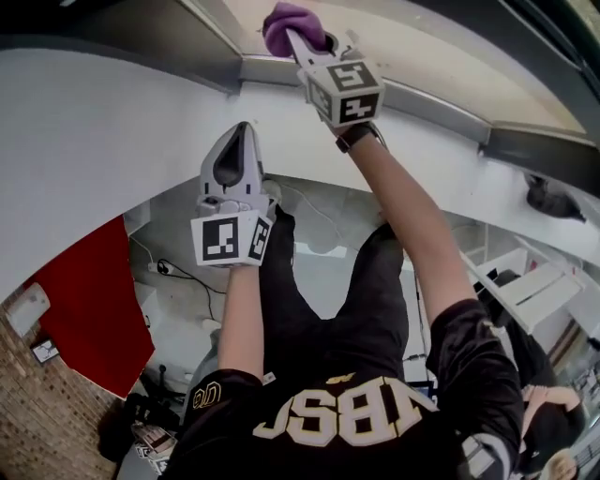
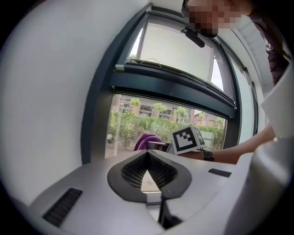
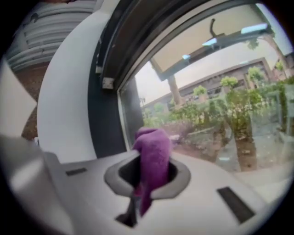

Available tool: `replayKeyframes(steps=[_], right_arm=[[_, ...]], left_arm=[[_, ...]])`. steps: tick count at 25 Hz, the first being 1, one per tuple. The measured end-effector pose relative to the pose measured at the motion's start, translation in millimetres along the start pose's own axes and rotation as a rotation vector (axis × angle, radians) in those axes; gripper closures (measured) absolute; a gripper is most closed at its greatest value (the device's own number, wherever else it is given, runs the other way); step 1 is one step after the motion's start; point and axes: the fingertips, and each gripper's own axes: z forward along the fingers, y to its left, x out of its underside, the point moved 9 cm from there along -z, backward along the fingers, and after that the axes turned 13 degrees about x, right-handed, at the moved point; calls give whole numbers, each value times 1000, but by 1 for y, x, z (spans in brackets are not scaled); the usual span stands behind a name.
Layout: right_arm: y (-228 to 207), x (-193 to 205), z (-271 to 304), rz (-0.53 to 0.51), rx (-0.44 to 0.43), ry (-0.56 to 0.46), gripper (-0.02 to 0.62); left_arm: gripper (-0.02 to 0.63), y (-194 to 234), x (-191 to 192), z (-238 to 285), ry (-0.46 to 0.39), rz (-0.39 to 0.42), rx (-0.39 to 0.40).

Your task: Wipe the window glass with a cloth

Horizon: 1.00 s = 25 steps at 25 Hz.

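Observation:
My right gripper (image 1: pixel 302 39) is raised at the top of the head view, shut on a purple cloth (image 1: pixel 289 22). The bunched cloth (image 3: pixel 154 153) sticks out past the jaws and lies at the lower left corner of the window glass (image 3: pixel 220 114), close beside the dark frame (image 3: pixel 124 119); I cannot tell whether it touches the pane. My left gripper (image 1: pixel 240 133) hangs lower and to the left, away from the glass, shut with nothing in it. From the left gripper view, its tips (image 2: pixel 148 155) meet, and the cloth (image 2: pixel 147 141) shows beyond them.
A white wall (image 1: pixel 94 141) curves below the dark window frame (image 1: pixel 141 37). A red panel (image 1: pixel 89 309) and brick stand at lower left. White shelving (image 1: pixel 525 281) and another person (image 1: pixel 553 412) are at the right. Cables (image 1: pixel 187 277) lie on the floor.

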Motion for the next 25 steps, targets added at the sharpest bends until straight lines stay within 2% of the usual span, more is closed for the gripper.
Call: replayKeyframes(steps=[3,6,10,16,19,21,23,25], right_arm=[[-76,3,-57,64,100,-13,558],[-153,5,-119,147,198,-46,558],[-254,6,-203,313,393,-116,558],[-381,41,-308,501,711,-120,558],[-410,48,-334,576,805,-161,558],[-414,48,-340,633,833,-200,558],[-400,45,-331,657,822,-221,558],[-365,39,-307,636,762,-208,558]], left_arm=[[588,-56,12,41,4,-2,99],[588,-118,24,80,-3,33,171],[588,-191,46,120,-15,-14,260],[588,-286,74,173,-19,-53,397],[588,-306,75,182,-22,-49,418],[588,-306,77,178,-20,-46,413],[588,-288,79,167,-18,-51,382],[588,-257,69,154,-10,-40,344]])
